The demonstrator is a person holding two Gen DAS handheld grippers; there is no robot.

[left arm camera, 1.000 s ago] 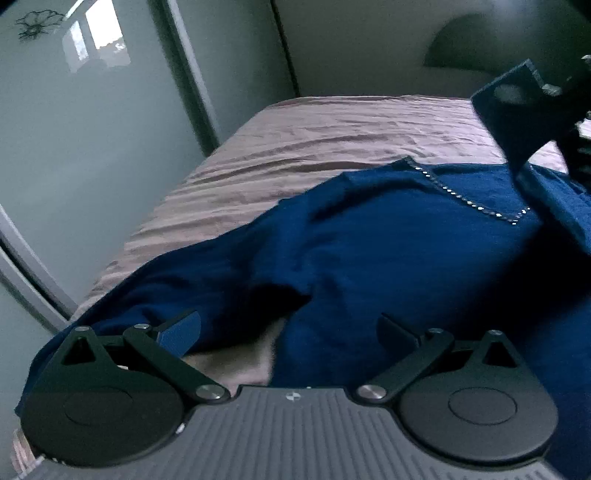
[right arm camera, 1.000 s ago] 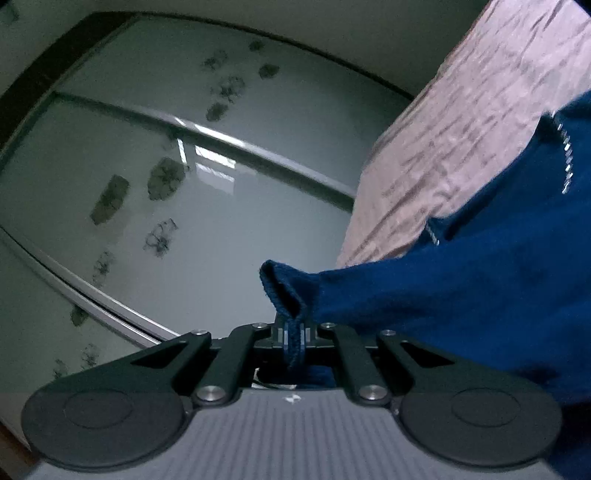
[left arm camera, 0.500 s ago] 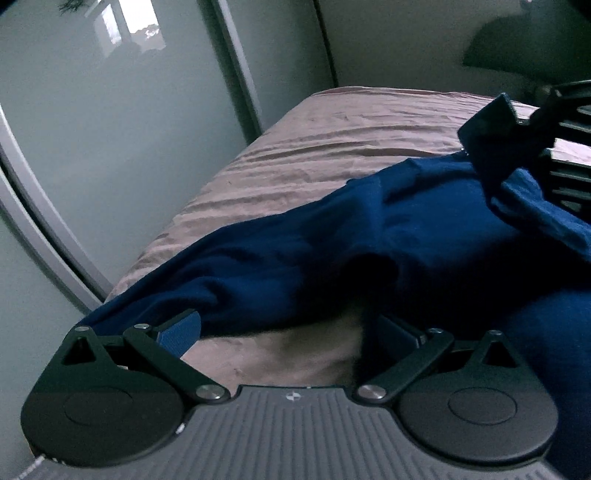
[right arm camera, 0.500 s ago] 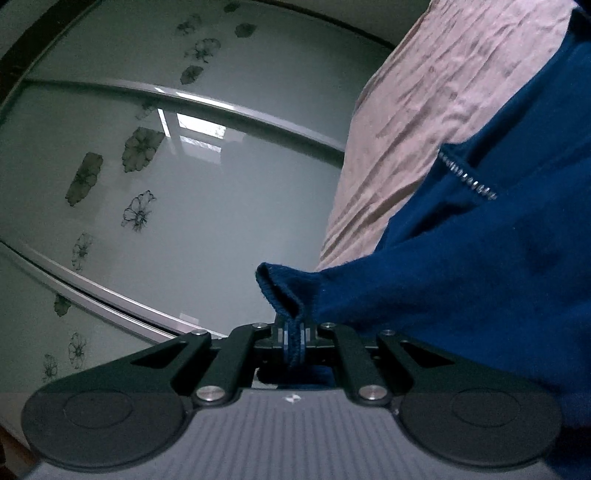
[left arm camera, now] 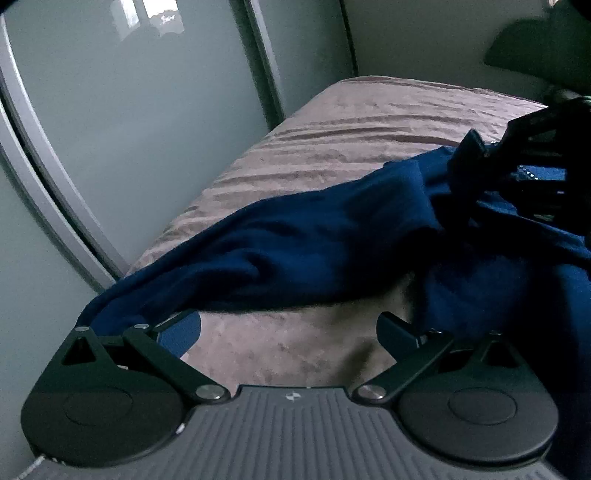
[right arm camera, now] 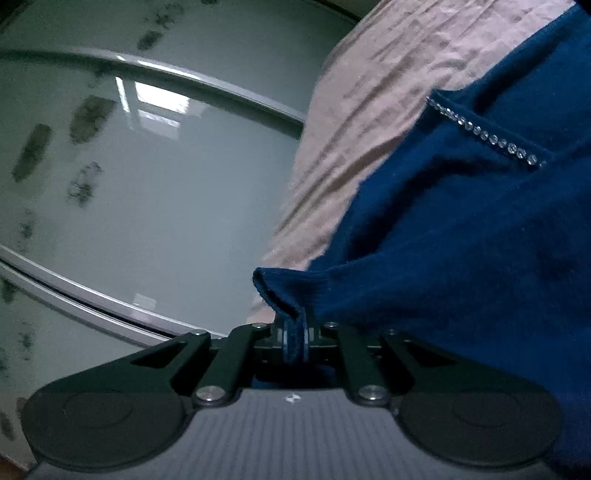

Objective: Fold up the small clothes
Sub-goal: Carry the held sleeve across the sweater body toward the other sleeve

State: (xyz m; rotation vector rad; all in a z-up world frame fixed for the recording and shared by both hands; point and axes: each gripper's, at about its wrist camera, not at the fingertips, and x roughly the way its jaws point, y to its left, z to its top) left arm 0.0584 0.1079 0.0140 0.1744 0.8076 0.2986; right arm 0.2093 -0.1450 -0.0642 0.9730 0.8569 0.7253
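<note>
Much of the blue top (left arm camera: pixel 332 236) is lost in shadow, and its right part is cut off by the frame. It is spread over the bed (left arm camera: pixel 369 122), reaching the left edge beside the glass doors (left arm camera: pixel 129 129). The left gripper (left arm camera: pixel 288 332) is held wide open over bare sheet, with cloth just beyond its fingers (left arm camera: pixel 181 328). The cuff (right arm camera: pixel 284 288) is pinched between the closed fingers of the right gripper (right arm camera: pixel 294 338), lifted off the bed. Its rhinestone trim (right arm camera: pixel 484 134) is seen near the neckline.

Dim bluish light; window glare on wardrobe door (left arm camera: pixel 155 14); fisheye-bent edges.
</note>
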